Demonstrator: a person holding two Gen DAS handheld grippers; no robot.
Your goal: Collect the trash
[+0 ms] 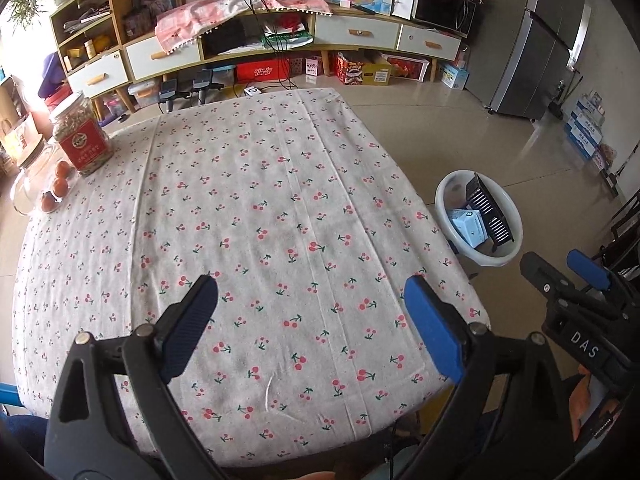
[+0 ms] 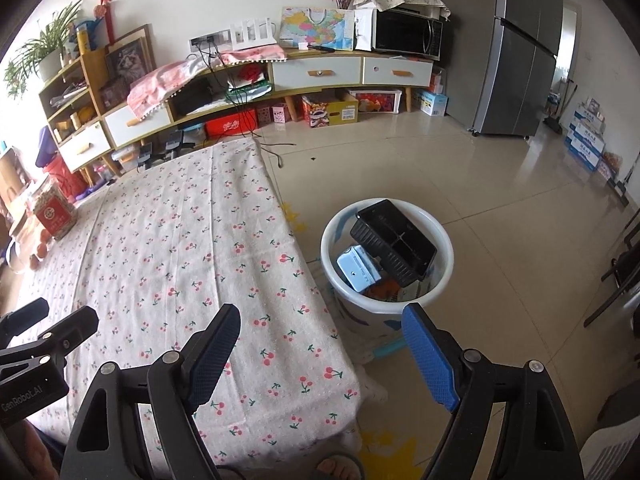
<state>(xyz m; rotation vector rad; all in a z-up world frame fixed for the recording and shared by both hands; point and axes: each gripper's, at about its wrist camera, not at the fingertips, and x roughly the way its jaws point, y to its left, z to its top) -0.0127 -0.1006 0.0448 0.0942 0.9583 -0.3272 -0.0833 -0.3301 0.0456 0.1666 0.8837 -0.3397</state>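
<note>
A white trash bin [image 2: 440, 248] stands on the floor to the right of the table; it also shows in the left wrist view [image 1: 442, 196]. Inside it lie a black plastic tray [image 2: 394, 246], a light blue box [image 2: 358, 270] and some orange scraps. My left gripper [image 1: 310, 294] is open and empty, above the near part of the cherry-print tablecloth [image 1: 248, 200]. My right gripper [image 2: 320, 320] is open and empty, over the table's near right corner, short of the bin. The right gripper also shows in the left wrist view [image 1: 560, 272].
A jar with a red label [image 1: 82, 136] and a glass bowl with orange fruit [image 1: 44, 188] stand at the table's far left. A long sideboard [image 2: 320, 74] and a grey fridge [image 2: 508, 48] line the far wall. Dark chairs [image 2: 624, 272] stand at the right.
</note>
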